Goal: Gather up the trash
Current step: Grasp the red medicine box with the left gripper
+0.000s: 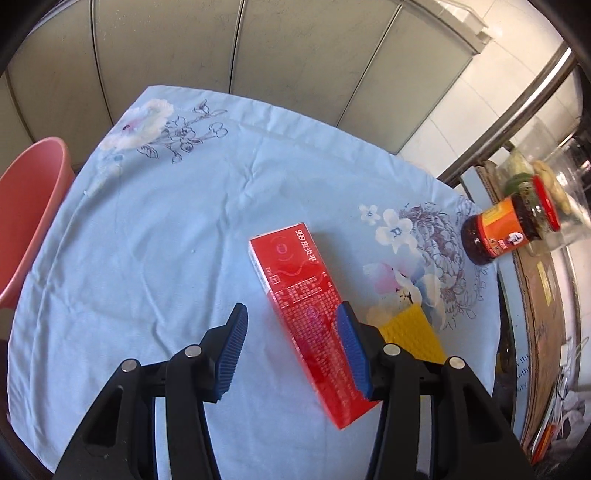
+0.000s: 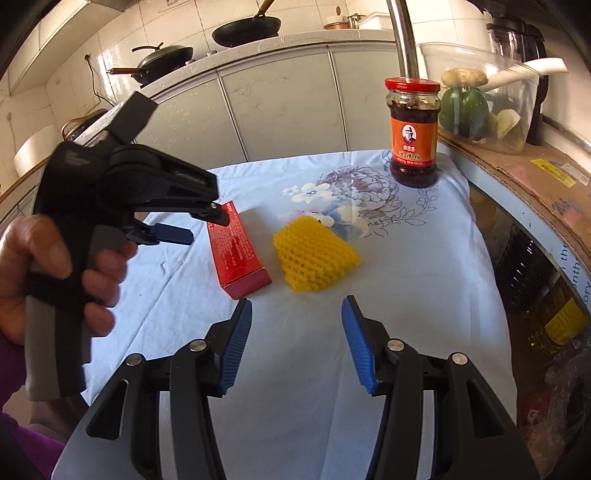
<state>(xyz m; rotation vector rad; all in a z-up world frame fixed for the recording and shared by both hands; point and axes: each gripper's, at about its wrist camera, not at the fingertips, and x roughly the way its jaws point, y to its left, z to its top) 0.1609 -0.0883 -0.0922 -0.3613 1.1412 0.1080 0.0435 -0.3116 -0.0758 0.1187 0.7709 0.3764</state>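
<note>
Left tongs (image 1: 291, 328) hanging open over red box (image 1: 310, 314), not gripping; right tongs (image 2: 295, 343) open, empty, near yellow foam net (image 2: 314, 254). Both trash items lying on table (image 1: 147, 240); pink bin (image 1: 29, 206) beside it. Nothing collected yet, judging.

a table under a pale blue floral cloth (image 1: 155, 229) stands before grey cabinet doors (image 2: 280, 110); white tiled wall (image 2: 122, 33), daylight across the cloth.
</note>
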